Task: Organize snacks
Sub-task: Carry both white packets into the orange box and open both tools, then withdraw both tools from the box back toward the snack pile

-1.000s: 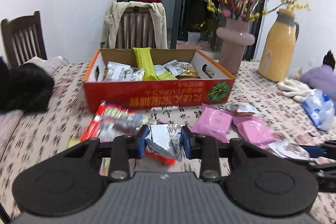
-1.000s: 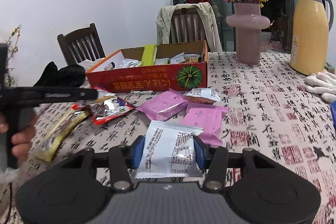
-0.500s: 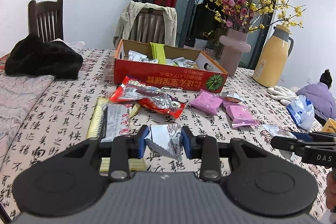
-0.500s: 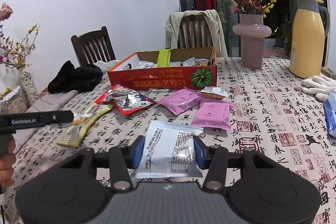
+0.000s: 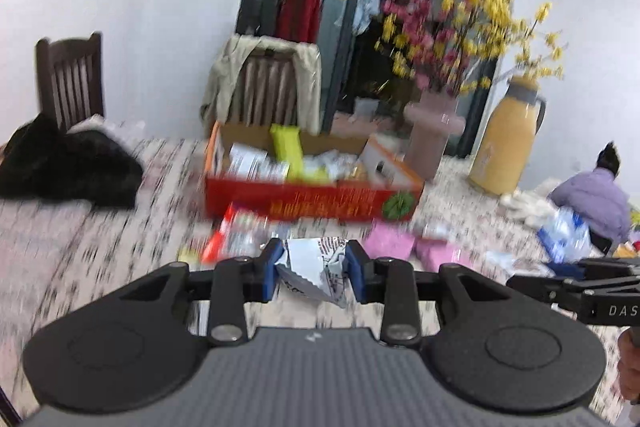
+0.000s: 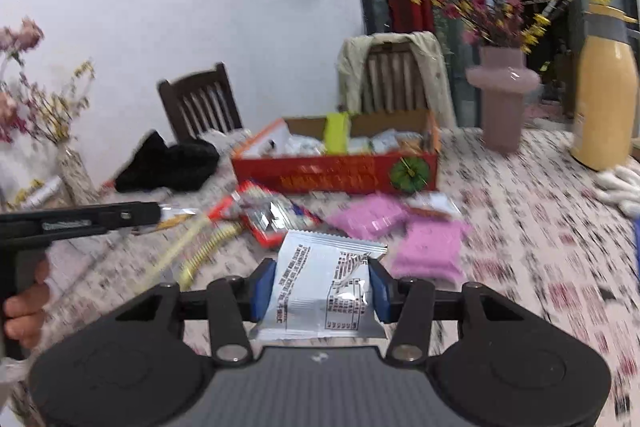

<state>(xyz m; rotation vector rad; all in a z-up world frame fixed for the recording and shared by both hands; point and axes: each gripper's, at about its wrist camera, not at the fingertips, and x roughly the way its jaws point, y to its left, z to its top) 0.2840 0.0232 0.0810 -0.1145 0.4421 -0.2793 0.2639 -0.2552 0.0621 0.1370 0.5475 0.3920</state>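
My left gripper (image 5: 314, 273) is shut on a small crumpled silver snack packet (image 5: 316, 267), held above the table. My right gripper (image 6: 322, 287) is shut on a larger flat silver packet (image 6: 320, 291) with printed text. Ahead stands the red cardboard box (image 5: 316, 205) (image 6: 336, 177), holding several snacks and an upright green packet (image 5: 286, 147). In front of the box, on the table, lie a red packet (image 6: 268, 215), two pink packets (image 6: 368, 217) (image 6: 430, 247) and a long yellow packet (image 6: 200, 251). The left gripper shows from the side (image 6: 160, 213) in the right wrist view.
A pink vase with flowering branches (image 6: 502, 103) and a yellow thermos (image 6: 604, 103) stand right of the box. Black clothing (image 5: 72, 167) lies at the left. Two chairs stand behind the table. White gloves (image 6: 620, 187) rest at the right. A person in purple (image 5: 592, 199) sits far right.
Both grippers have risen with their packets still in them. The left wrist view swung back toward the box, and both views are now blurred by motion.
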